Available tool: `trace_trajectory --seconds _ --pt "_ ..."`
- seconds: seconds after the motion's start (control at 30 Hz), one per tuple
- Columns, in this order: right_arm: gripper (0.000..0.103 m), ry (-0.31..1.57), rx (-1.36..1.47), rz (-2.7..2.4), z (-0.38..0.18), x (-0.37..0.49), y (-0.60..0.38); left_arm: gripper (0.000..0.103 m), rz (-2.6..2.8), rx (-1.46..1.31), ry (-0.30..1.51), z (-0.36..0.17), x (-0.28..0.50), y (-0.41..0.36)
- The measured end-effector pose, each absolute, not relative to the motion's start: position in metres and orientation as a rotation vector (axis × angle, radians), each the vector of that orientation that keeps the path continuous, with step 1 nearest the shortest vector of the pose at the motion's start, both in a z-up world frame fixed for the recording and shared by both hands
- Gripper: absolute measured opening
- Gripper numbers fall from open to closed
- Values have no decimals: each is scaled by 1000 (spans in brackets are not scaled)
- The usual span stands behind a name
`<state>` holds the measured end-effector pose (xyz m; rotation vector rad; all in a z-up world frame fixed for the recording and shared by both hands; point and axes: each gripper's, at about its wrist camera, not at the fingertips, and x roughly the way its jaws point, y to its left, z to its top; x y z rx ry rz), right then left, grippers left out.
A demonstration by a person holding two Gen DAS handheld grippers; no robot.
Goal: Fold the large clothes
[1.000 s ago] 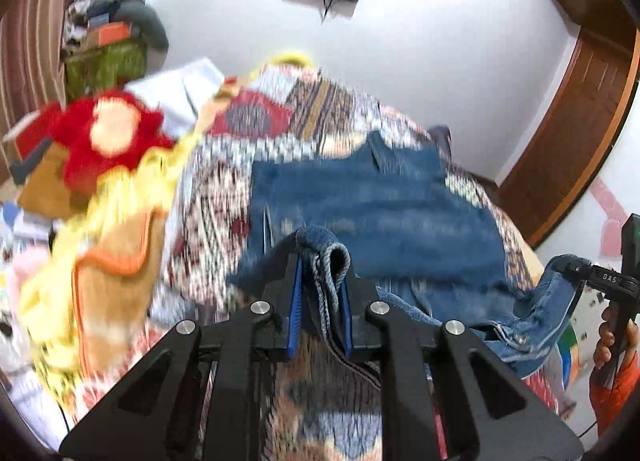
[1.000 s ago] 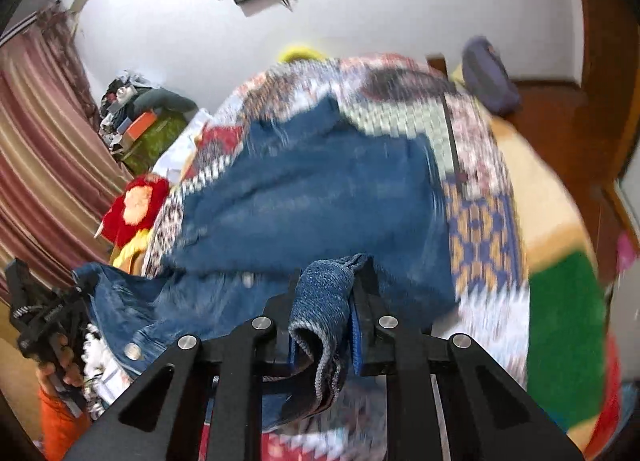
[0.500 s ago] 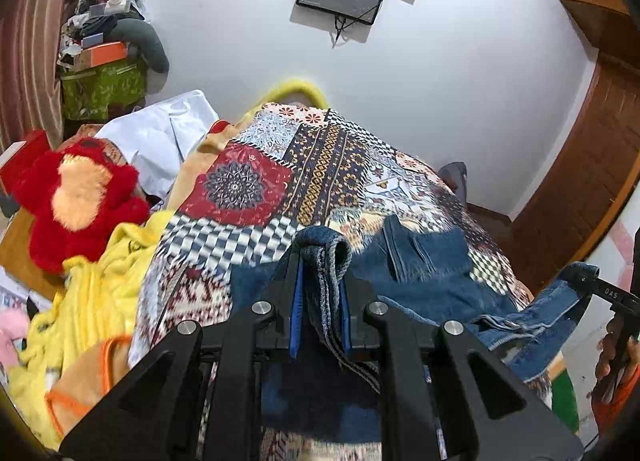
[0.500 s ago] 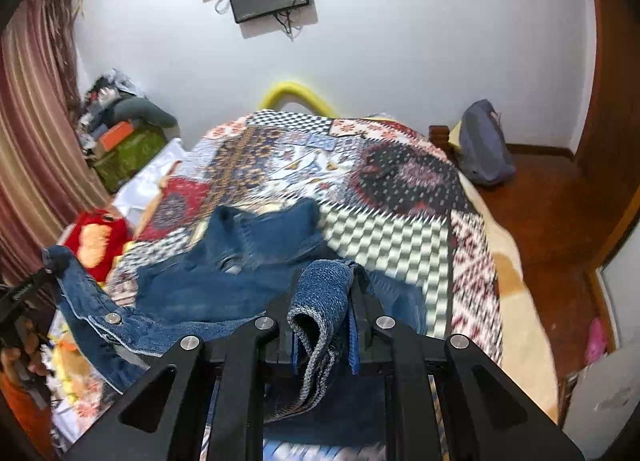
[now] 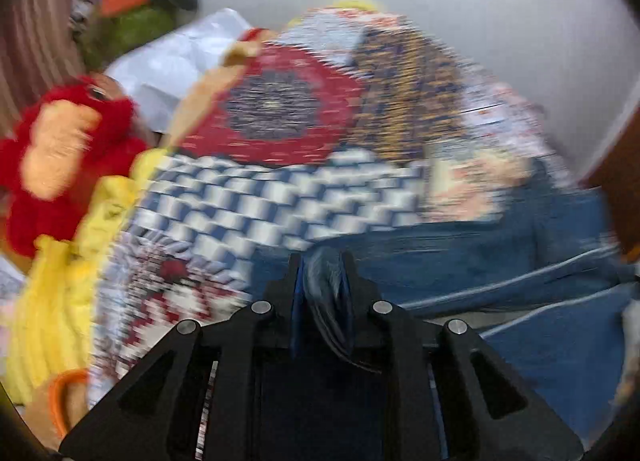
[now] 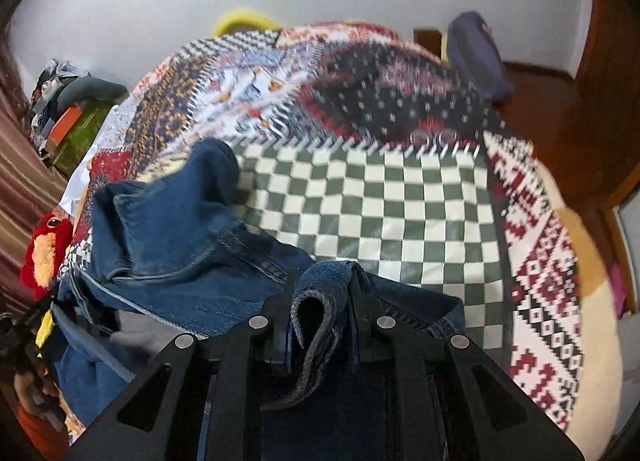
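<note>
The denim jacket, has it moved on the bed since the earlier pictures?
Yes. In the right wrist view the denim jacket has travelled toward the head of the patchwork bedspread: earlier it covered the green checked patch, now this patch lies mostly bare.

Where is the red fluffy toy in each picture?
Left wrist view: the red plush toy sits at the far left edge, beside yellow cloth.
Right wrist view: the same toy peeks in at the left edge, small.
Shared landmark: the patchwork bedspread.
</note>
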<state>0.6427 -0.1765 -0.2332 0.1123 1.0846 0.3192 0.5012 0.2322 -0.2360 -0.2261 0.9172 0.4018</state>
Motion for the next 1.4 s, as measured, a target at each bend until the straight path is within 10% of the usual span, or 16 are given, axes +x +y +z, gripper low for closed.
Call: trace_trajectory --seconds 0.7,0.87,1.4 --pt "15 887 222 191 -139 637 -252 16 319 -202 951 -206 455 256" --pt "15 919 122 277 -131 613 -234 64 230 -196 913 -181 452 231" --pt "15 1036 -315 561 -214 555 -59 77 102 -127 1085 -242 509 177"
